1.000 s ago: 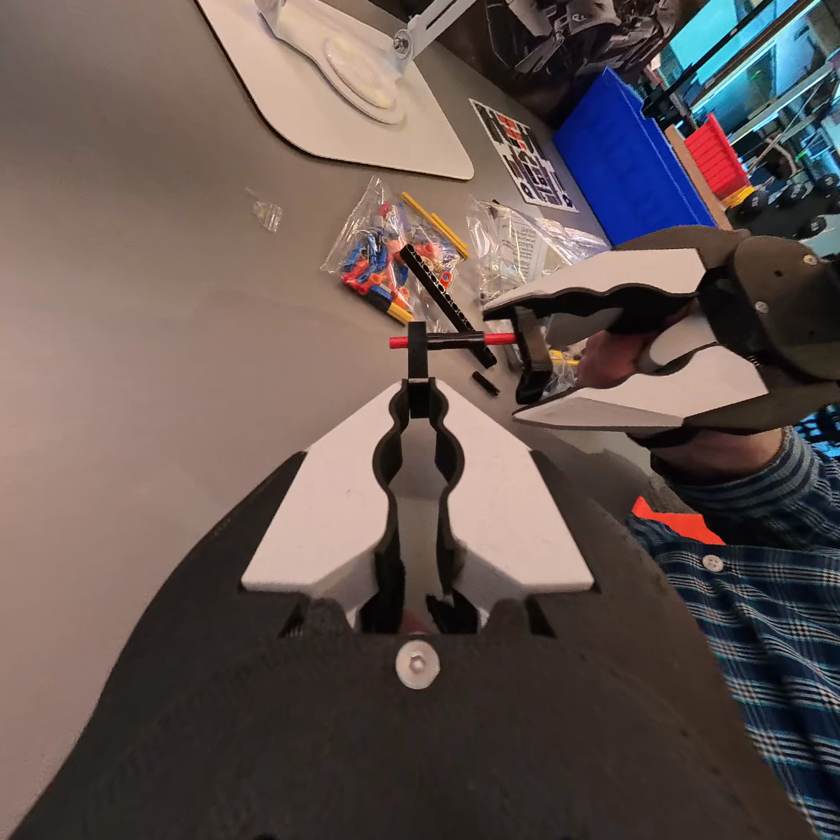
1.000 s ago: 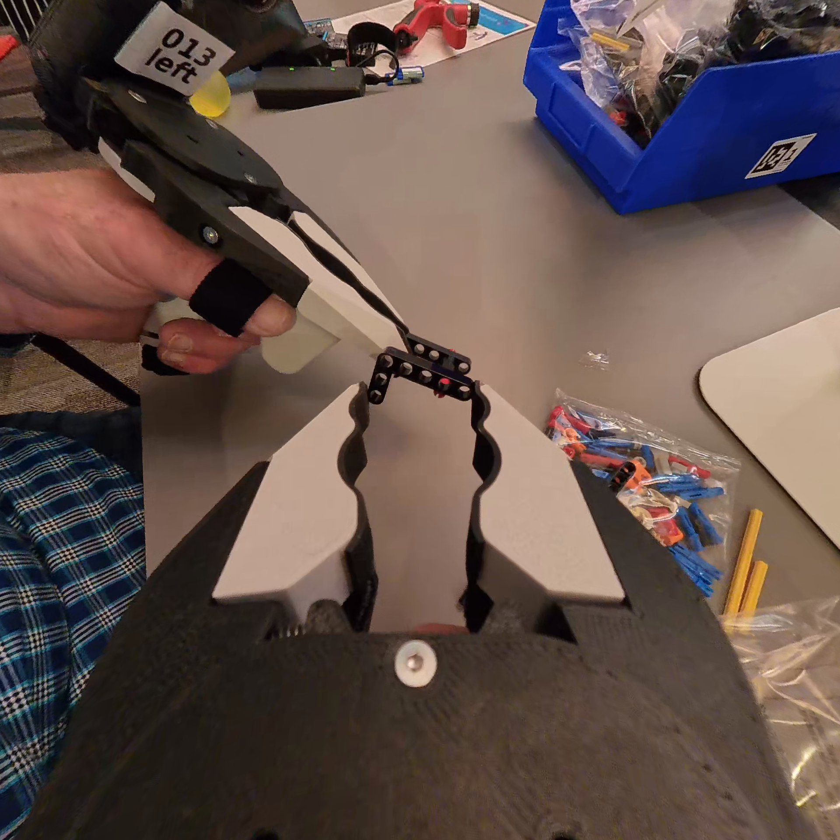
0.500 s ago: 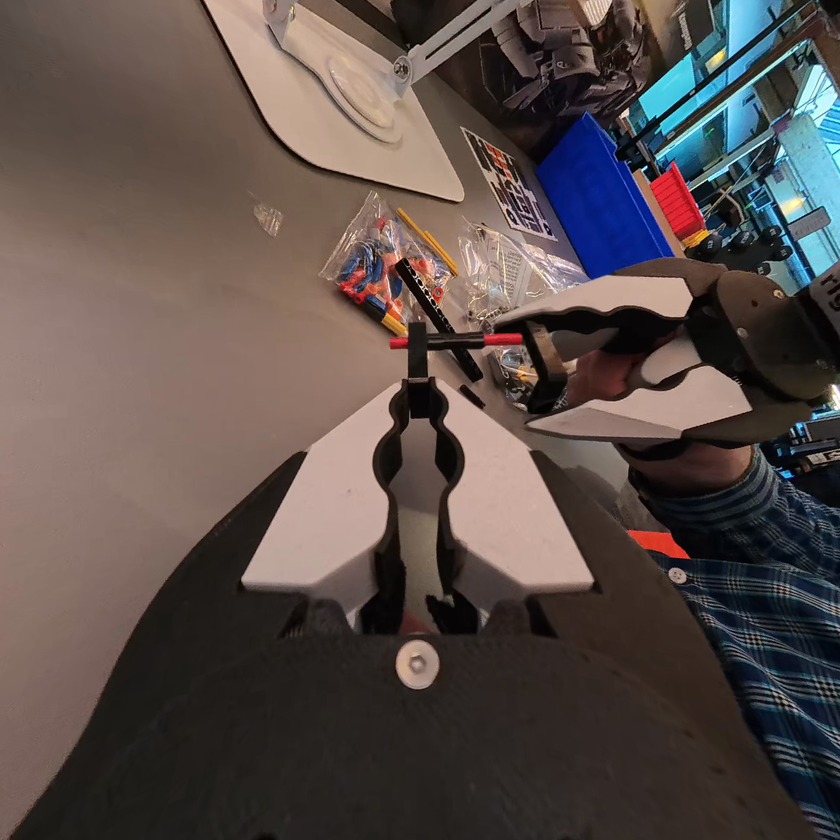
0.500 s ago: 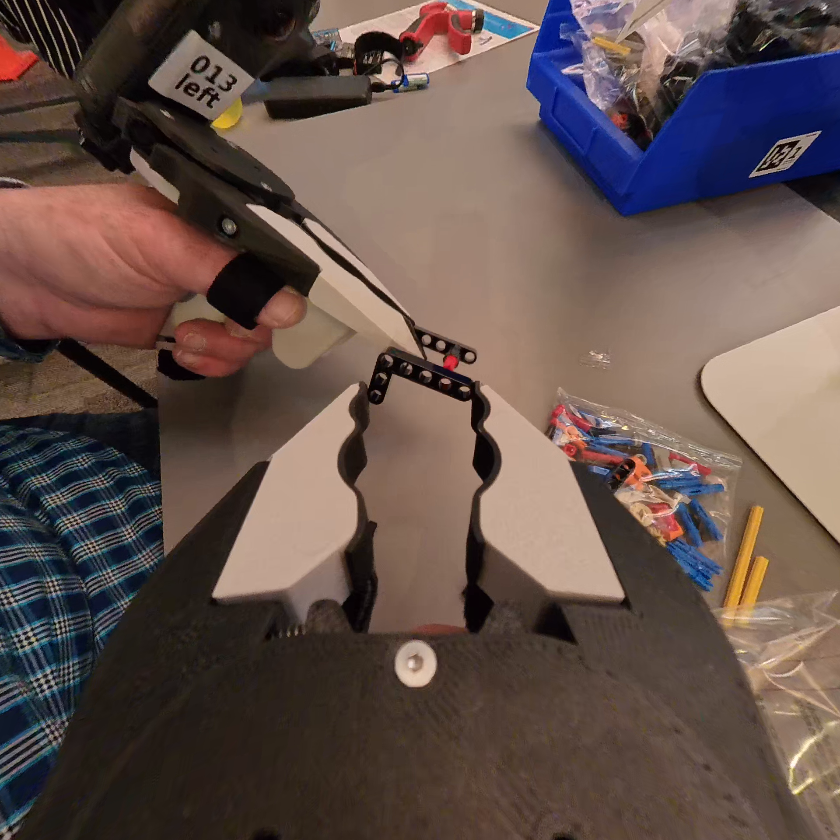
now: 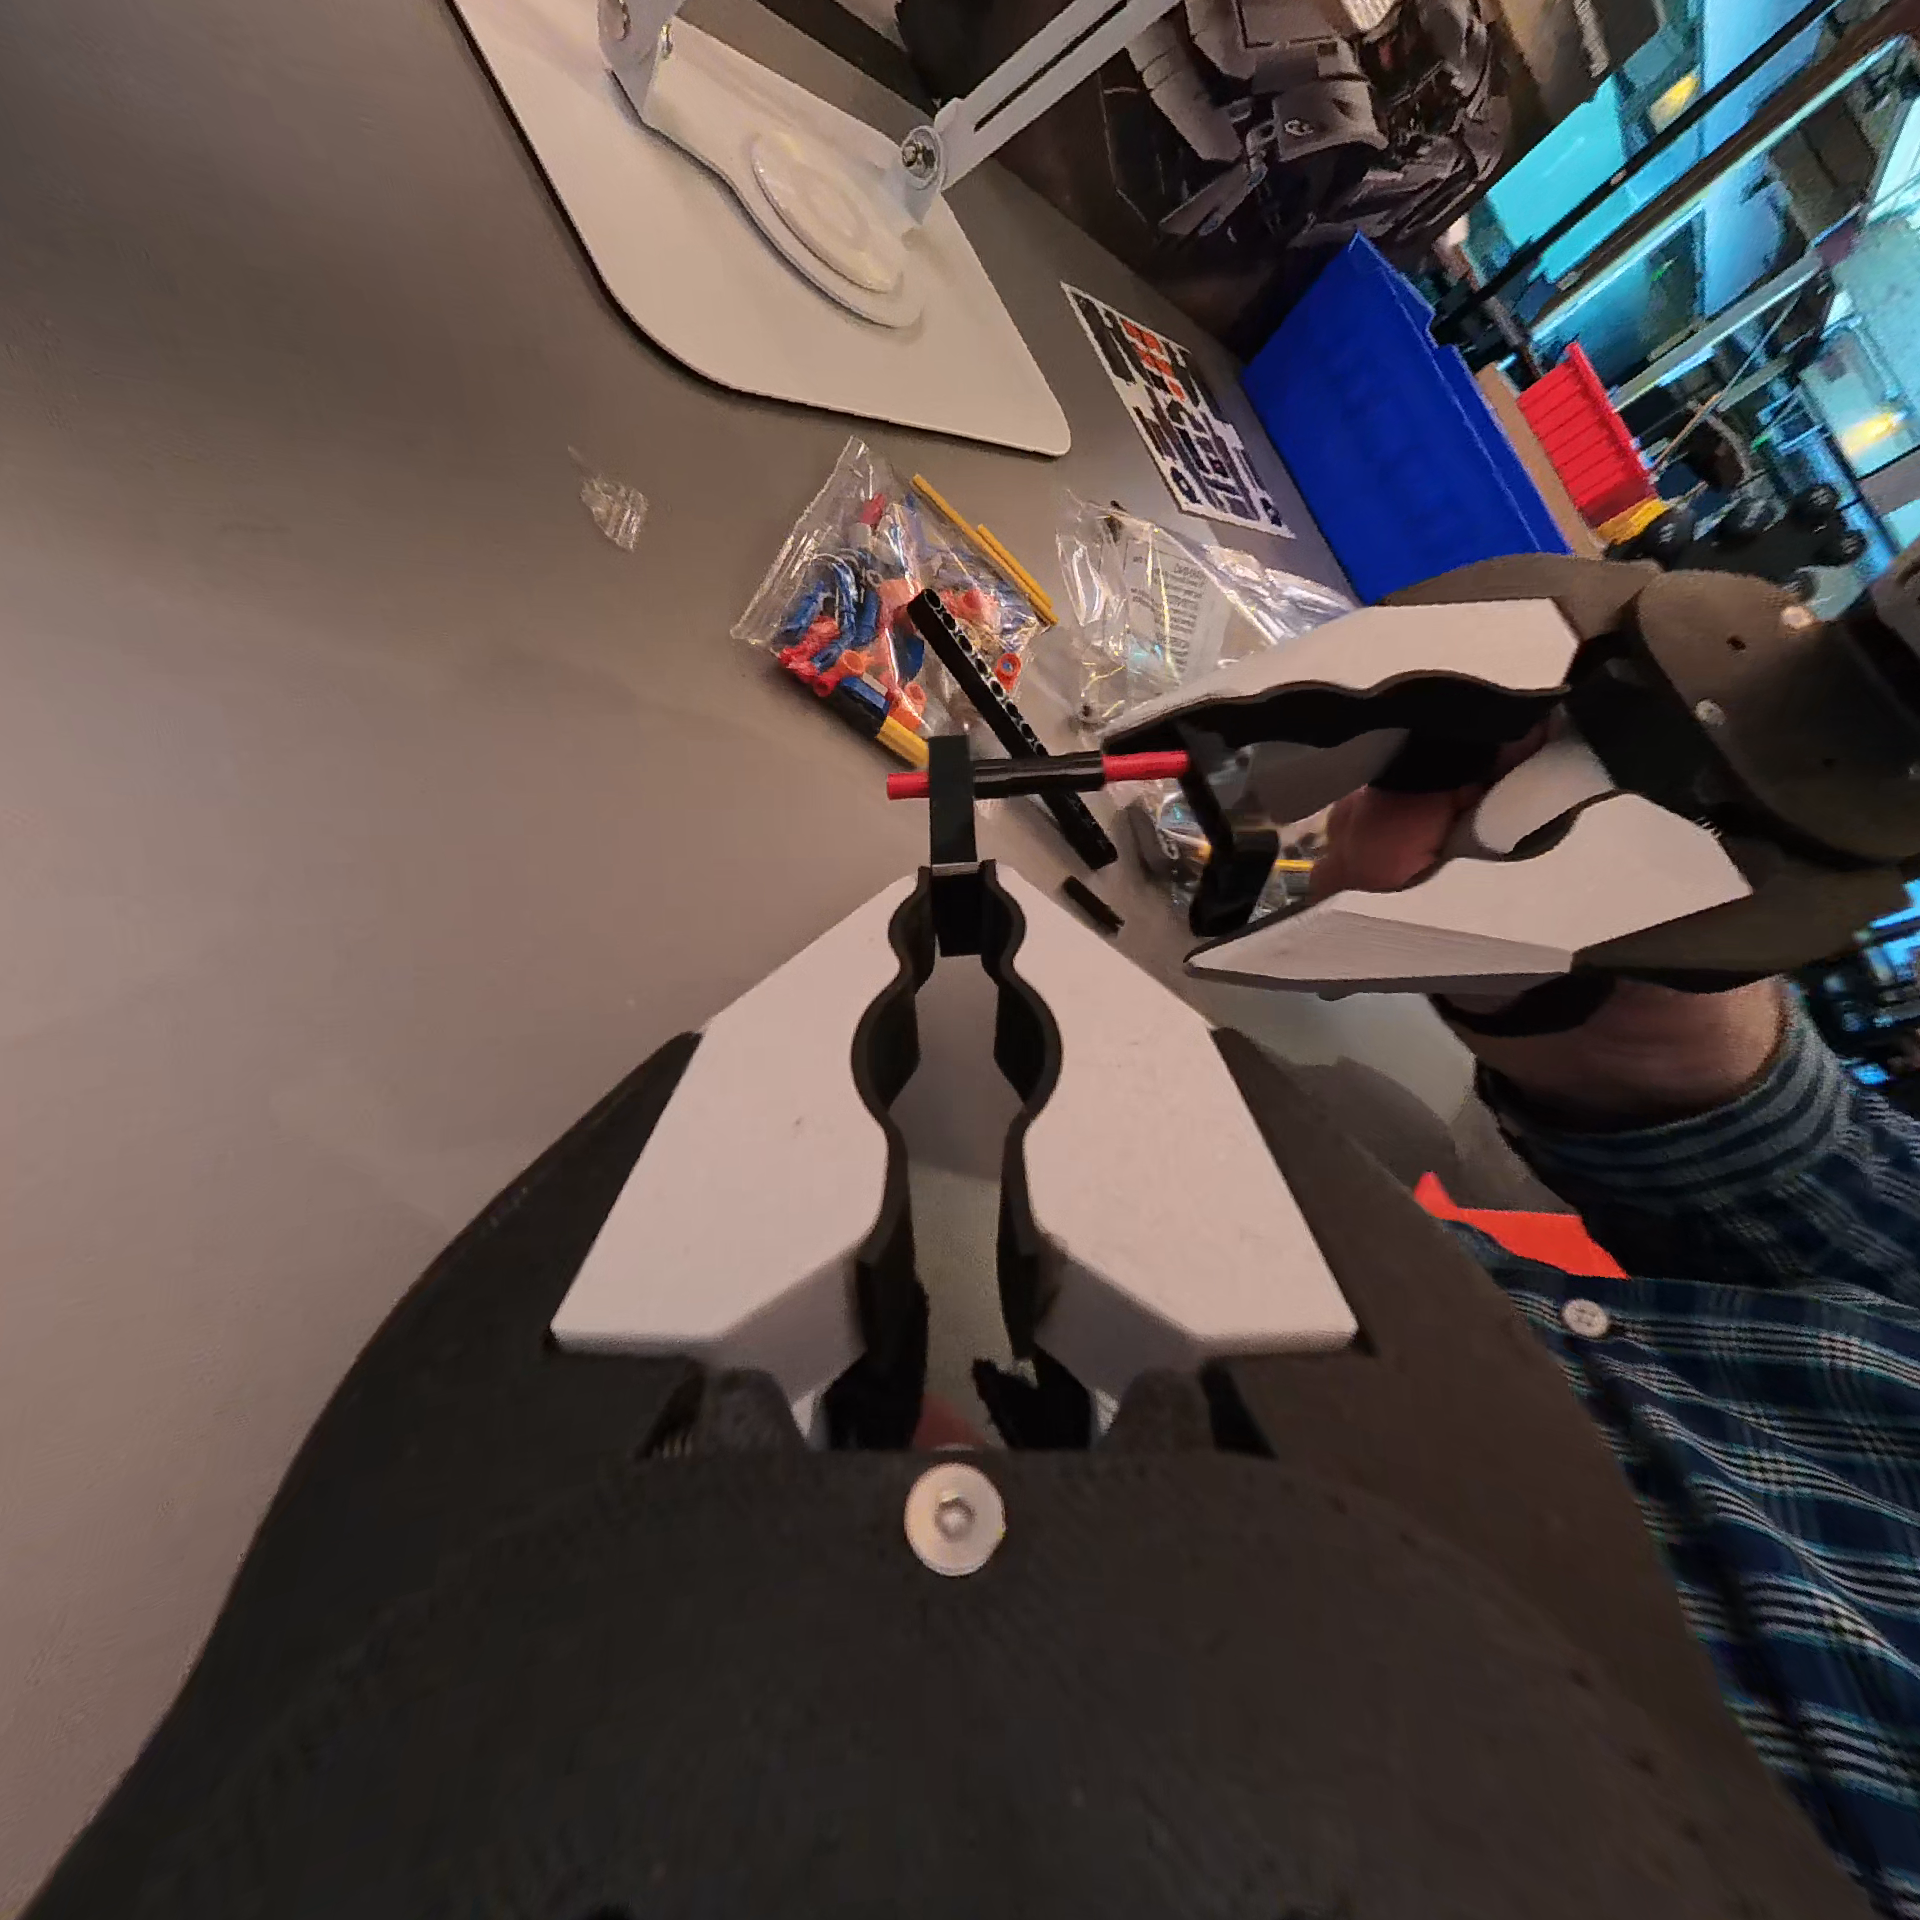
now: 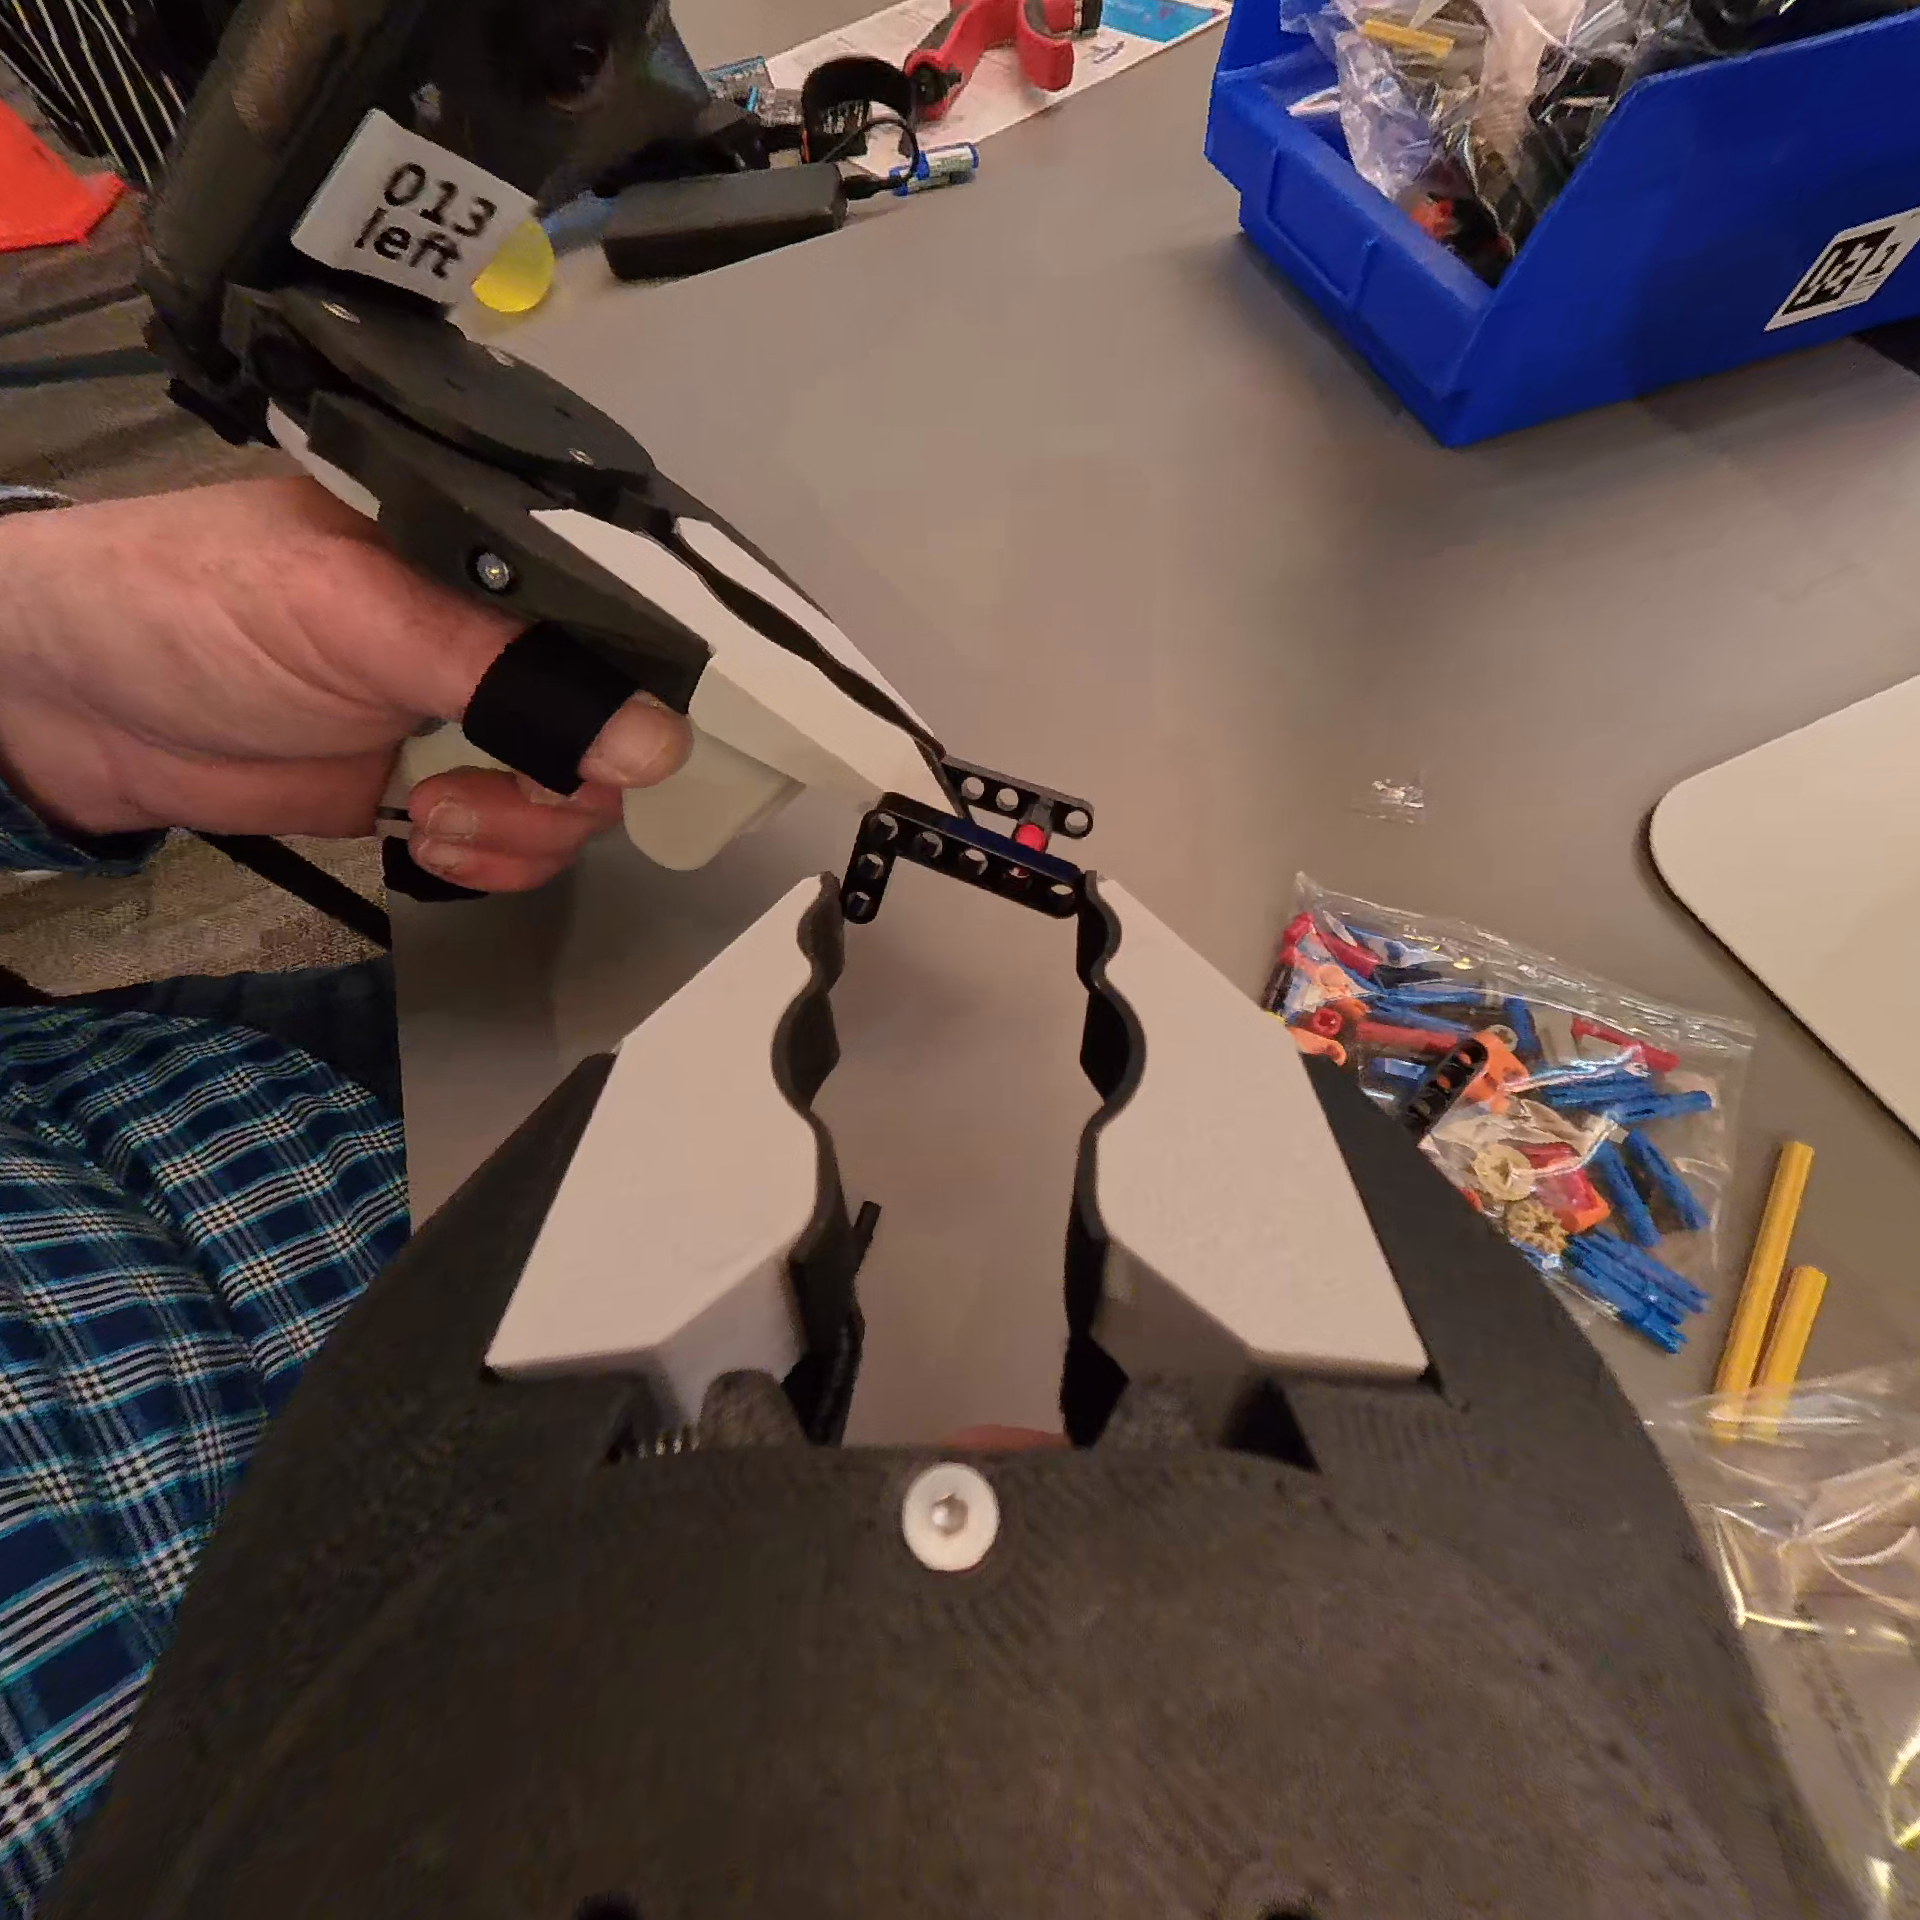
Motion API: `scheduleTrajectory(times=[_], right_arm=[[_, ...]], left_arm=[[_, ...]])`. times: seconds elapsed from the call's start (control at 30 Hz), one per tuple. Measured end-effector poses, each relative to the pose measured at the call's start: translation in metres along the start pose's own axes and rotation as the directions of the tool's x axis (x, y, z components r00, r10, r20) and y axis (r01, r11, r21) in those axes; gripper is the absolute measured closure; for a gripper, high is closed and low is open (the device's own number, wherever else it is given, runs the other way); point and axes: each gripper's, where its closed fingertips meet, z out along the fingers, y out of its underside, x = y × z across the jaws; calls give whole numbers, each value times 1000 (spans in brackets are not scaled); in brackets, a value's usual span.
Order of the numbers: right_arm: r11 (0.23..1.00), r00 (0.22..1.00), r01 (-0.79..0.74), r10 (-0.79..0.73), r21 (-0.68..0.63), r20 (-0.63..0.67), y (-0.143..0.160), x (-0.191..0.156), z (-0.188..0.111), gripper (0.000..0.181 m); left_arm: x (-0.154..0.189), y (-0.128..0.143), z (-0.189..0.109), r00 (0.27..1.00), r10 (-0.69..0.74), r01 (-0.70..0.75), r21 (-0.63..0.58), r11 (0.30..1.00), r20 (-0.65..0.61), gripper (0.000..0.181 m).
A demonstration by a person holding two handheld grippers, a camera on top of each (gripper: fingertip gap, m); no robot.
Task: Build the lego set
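My left gripper [image 5: 956, 899] is shut on a short black beam [image 5: 953, 821], seen edge-on. A red axle [image 5: 1143, 766] with a black sleeve runs through the beam's top and points right. My right gripper [image 6: 961, 883] is shut on a black L-shaped beam [image 6: 966, 857], held across its fingertips. In the left wrist view the right gripper [image 5: 1174, 847] holds the L-shaped beam [image 5: 1221, 842] right at the axle's right end. In the right wrist view the left gripper [image 6: 940, 769] holds its beam [image 6: 1023, 802] just behind the L-shaped beam, and the red axle [image 6: 1029, 836] meets it.
On the grey table lie a bag of small blue, red and orange parts [image 6: 1507, 1122], yellow axles [image 6: 1766, 1278], a long black beam [image 5: 997, 727], a small black pin [image 5: 1091, 899] and clear bags [image 5: 1164, 603]. A blue bin [image 6: 1558, 260] and a white pad [image 5: 779, 239] sit farther back. Left and right tips are no more than a few centimetres apart.
Both grippers have kept their grip and shifted only slightly. The beam with the red axle has drawn a little back from the L-shaped beam, with the axle tip still at it.
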Motion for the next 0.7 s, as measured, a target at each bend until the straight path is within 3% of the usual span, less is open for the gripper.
scheduleTrajectory(times=[0.53, 0.7], right_arm=[[996, 995, -84, 86, -41, 59, -4, -1, 4, 140], [996, 996, -87, 88, -36, 32, -1, 6, 2, 139]], left_arm=[[9, -21, -4, 931, 325, -334, 32, 942, 165, 176], [0, -22, -8, 921, 330, -343, 27, 939, 208, 176]])
